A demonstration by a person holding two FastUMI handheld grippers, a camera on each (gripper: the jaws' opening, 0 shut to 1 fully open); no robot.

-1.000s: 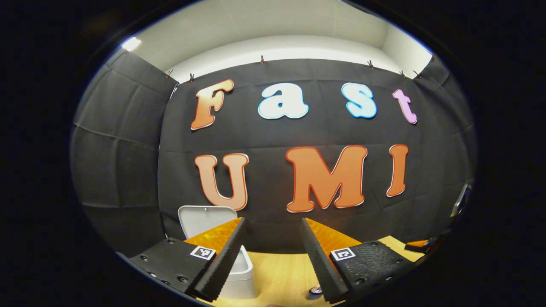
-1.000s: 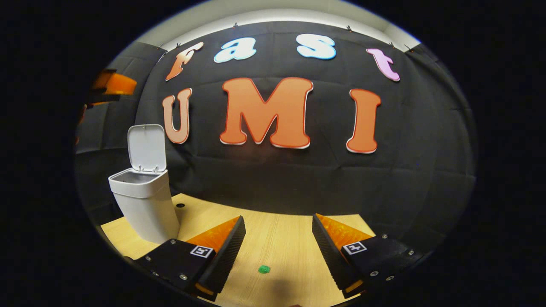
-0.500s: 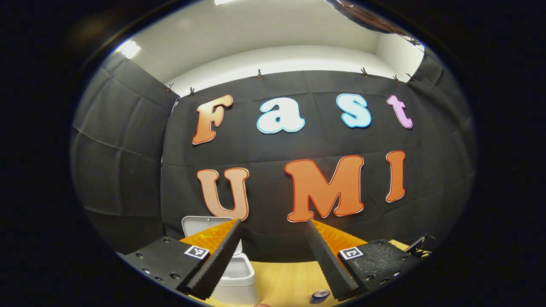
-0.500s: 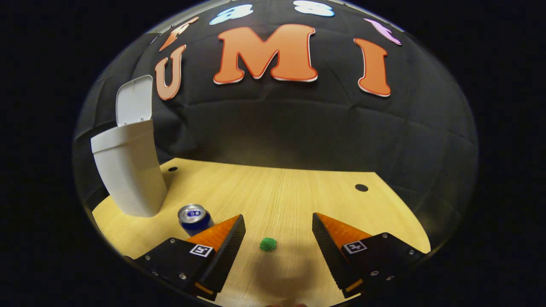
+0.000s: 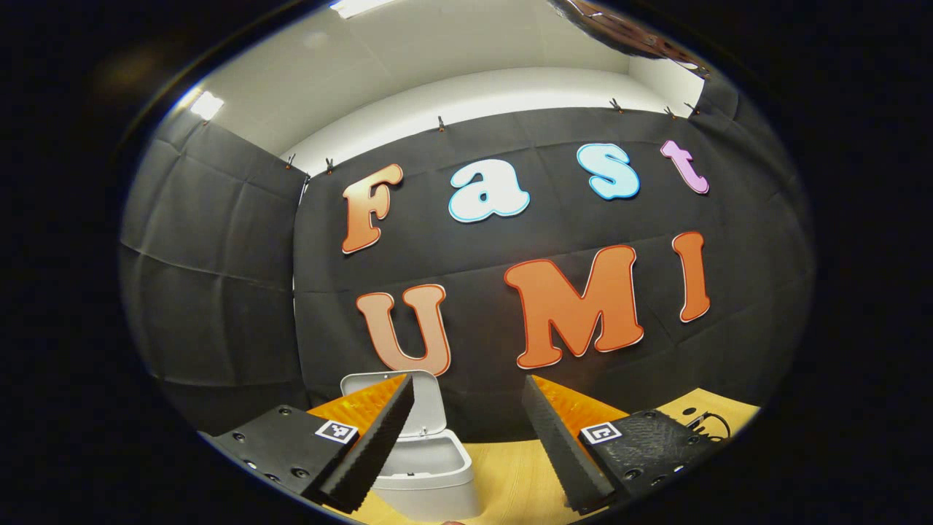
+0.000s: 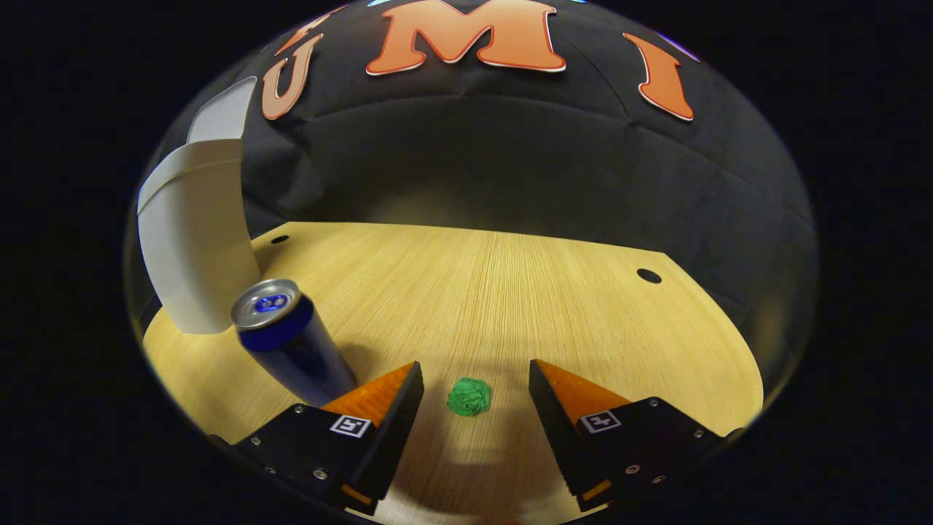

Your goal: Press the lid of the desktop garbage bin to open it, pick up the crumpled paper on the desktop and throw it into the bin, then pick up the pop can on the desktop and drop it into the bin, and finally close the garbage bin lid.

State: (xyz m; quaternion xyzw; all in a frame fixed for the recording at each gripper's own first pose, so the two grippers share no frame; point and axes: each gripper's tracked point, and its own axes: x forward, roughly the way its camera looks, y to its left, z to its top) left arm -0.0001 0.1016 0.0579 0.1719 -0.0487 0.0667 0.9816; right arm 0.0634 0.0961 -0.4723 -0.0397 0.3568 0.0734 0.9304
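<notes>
The white desktop bin (image 6: 191,240) stands at the left of the wooden desktop with its lid (image 6: 219,113) raised. A blue pop can (image 6: 291,343) stands upright in front of it. A small green crumpled paper (image 6: 469,397) lies on the desk, between and just ahead of the fingertips of my right gripper (image 6: 475,379), which is open and apart from it. In the left gripper view the bin (image 5: 428,474) sits low, its lid (image 5: 423,408) up, partly hidden behind one finger. My left gripper (image 5: 468,390) is open, held high, with nothing between its fingers.
The wooden desktop (image 6: 510,292) has a round hole (image 6: 648,275) at the right rear and another (image 6: 279,239) near the bin. Black cloth walls close in the back and sides. A cable (image 5: 703,421) lies at the desk's right edge.
My right gripper has tilted down and come closer to the desk, so the green paper now lies between its fingertips and the can looms at left. The left gripper shifted slightly, staying open.
</notes>
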